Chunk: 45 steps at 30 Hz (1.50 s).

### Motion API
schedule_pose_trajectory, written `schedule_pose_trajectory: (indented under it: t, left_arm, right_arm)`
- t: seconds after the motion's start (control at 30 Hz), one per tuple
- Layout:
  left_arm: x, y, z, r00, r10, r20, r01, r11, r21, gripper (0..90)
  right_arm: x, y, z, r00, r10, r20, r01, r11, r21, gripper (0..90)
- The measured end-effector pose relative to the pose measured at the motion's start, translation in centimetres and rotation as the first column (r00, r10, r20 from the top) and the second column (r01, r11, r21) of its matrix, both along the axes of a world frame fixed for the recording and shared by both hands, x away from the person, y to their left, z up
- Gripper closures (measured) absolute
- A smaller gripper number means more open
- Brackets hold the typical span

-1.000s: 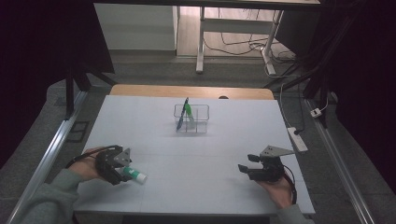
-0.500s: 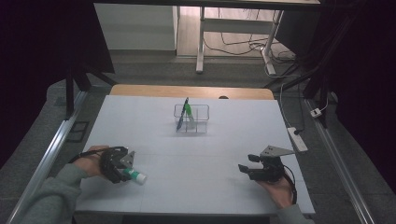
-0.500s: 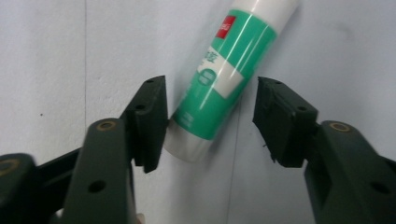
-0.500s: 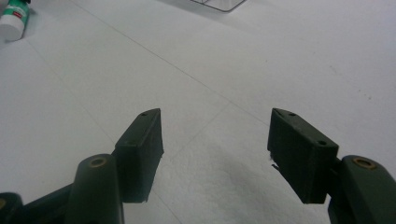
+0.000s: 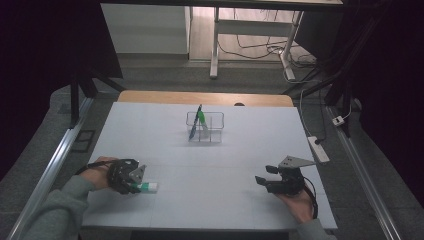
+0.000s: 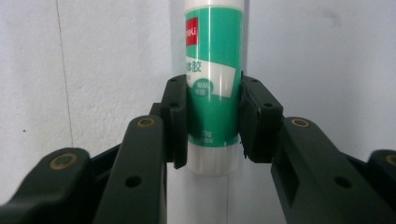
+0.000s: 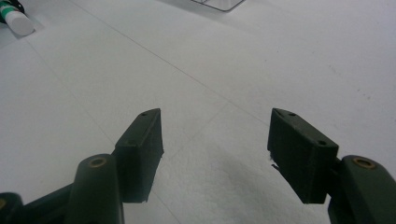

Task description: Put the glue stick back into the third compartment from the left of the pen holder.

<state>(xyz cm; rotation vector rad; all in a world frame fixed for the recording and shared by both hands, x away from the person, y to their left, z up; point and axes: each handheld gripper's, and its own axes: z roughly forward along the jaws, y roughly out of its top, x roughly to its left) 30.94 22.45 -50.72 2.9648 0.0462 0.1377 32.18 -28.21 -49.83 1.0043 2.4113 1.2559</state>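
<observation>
A green and white glue stick [image 5: 148,187] lies on the white table [image 5: 225,165] at the near left. My left gripper [image 5: 138,185] has just been closing its jaws around it. In the left gripper view both pads [image 6: 176,119] press the sides of the glue stick [image 6: 212,70] near its white end. My right gripper [image 5: 261,180] rests low at the near right, its jaws apart. Between the jaws of my right gripper [image 7: 215,140] there is only bare table.
A clear compartment holder [image 5: 206,126] stands at the table's middle back with a blue pen [image 5: 194,127] and a green marker [image 5: 201,118] leaning in it. A power strip [image 5: 318,149] lies off the table's right edge. The glue stick [image 7: 14,18] also appears far off in the right gripper view.
The left gripper's jaws have narrowed onto the glue stick, which has stayed where it lay. The right hand and its gripper have not moved.
</observation>
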Motion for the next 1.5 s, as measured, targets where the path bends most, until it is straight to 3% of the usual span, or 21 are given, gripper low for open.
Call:
schedule_pose_trajectory:
  t: [0.1, 0.2, 0.27, 0.37, 0.43, 0.5, 0.63, 0.73, 0.77, 0.87, 0.93, 0.97, 1.0, 1.07, 1.17, 1.23, 1.27, 1.37, 1.5]
  left_arm:
    - [0.0, 0.1, 0.1, 0.9998, 0.016, 0.008, -0.016, 0.9997, -0.018, 65.4]
    - [0.1, 0.3, 0.5, 0.9990, 0.042, 0.016, -0.041, 0.9972, -0.063, 65.4]
    - [0.1, 0.4, 0.6, 0.9977, 0.065, 0.020, -0.063, 0.9933, -0.097, 65.4]
    - [0.2, 0.5, 0.9, 0.9912, 0.131, 0.022, -0.128, 0.9850, -0.116, 65.4]
    - [0.3, 0.7, 1.0, 0.9859, 0.167, 0.017, -0.162, 0.9748, -0.153, 65.4]
    - [0.3, 0.8, 1.0, 0.9791, 0.203, 0.006, -0.198, 0.9587, -0.204, 65.4]
    - [0.3, 0.9, 1.0, 0.9688, 0.248, 0.009, -0.237, 0.9364, -0.259, 65.4]
    - [0.3, 1.0, 1.1, 0.9533, 0.302, 0.011, -0.285, 0.9110, -0.298, 65.4]
    - [0.3, 1.0, 1.1, 0.9450, 0.327, 0.011, -0.307, 0.8993, -0.311, 65.4]
    - [0.5, 1.0, 1.3, 0.9183, 0.396, -0.001, -0.370, 0.8561, -0.361, 65.4]
    - [0.6, 1.1, 1.6, 0.9052, 0.425, -0.014, -0.394, 0.8254, -0.405, 65.4]
    - [0.6, 1.1, 1.8, 0.9005, 0.434, -0.021, -0.401, 0.8102, -0.428, 65.4]
    - [0.6, 1.0, 1.8, 0.8947, 0.445, -0.032, -0.410, 0.7903, -0.455, 65.4]
    - [0.5, 0.8, 2.1, 0.8900, 0.454, -0.041, -0.414, 0.7665, -0.491, 65.4]
    - [0.5, 0.3, 2.3, 0.8827, 0.469, -0.034, -0.418, 0.7495, -0.514, 65.4]
    - [0.5, 0.0, 2.4, 0.8728, 0.487, -0.036, -0.432, 0.7352, -0.522, 65.4]
    - [0.5, -0.2, 2.5, 0.8700, 0.492, -0.036, -0.436, 0.7323, -0.523, 65.4]
    - [0.6, -0.5, 2.5, 0.8586, 0.510, -0.051, -0.451, 0.7036, -0.549, 65.4]
    - [0.7, -1.0, 2.5, 0.8548, 0.515, -0.062, -0.450, 0.6758, -0.584, 65.4]
  right_arm:
    - [0.0, -0.1, 0.0, 1.0000, 0.000, 0.000, 0.000, 1.0000, -0.003, 35.6]
    - [0.0, -0.1, 0.0, 1.0000, -0.001, 0.002, 0.001, 1.0000, -0.002, 35.7]
    - [0.0, -0.1, 0.1, 1.0000, -0.002, 0.002, 0.002, 1.0000, -0.001, 35.6]
    - [0.0, -0.1, 0.1, 1.0000, -0.005, 0.004, 0.005, 1.0000, -0.003, 35.7]
    - [0.0, -0.1, 0.1, 1.0000, -0.006, 0.005, 0.006, 1.0000, -0.004, 35.7]
    - [0.0, -0.1, 0.1, 1.0000, -0.004, 0.005, 0.004, 1.0000, 0.003, 35.7]
    - [0.0, -0.2, 0.1, 1.0000, -0.006, 0.006, 0.006, 1.0000, 0.006, 35.7]
    - [0.0, -0.2, 0.1, 1.0000, -0.006, 0.007, 0.006, 1.0000, 0.007, 35.6]
    - [0.0, -0.2, 0.1, 0.9999, -0.007, 0.008, 0.007, 1.0000, 0.007, 35.6]
    - [0.0, -0.2, 0.2, 0.9999, -0.009, 0.009, 0.009, 0.9999, 0.008, 35.7]
    - [0.0, -0.2, 0.2, 0.9999, -0.011, 0.009, 0.011, 0.9999, 0.009, 35.6]
    - [0.0, -0.2, 0.2, 0.9999, -0.012, 0.009, 0.012, 0.9999, 0.009, 35.6]
    - [0.0, -0.2, 0.2, 0.9999, -0.013, 0.009, 0.013, 0.9999, 0.009, 35.6]
    - [0.0, -0.2, 0.3, 0.9998, -0.015, 0.012, 0.015, 0.9998, 0.010, 35.7]
    - [-0.1, -0.2, 0.3, 0.9998, -0.016, 0.012, 0.016, 0.9998, 0.014, 35.7]
    - [-0.1, -0.2, 0.3, 0.9998, -0.016, 0.013, 0.015, 0.9998, 0.015, 35.6]
    - [-0.1, -0.2, 0.3, 0.9998, -0.016, 0.012, 0.016, 0.9998, 0.016, 35.6]
    - [-0.1, -0.2, 0.3, 0.9998, -0.017, 0.013, 0.017, 0.9997, 0.017, 35.6]
    - [0.0, -0.2, 0.4, 0.9997, -0.021, 0.010, 0.021, 0.9995, 0.024, 34.9]
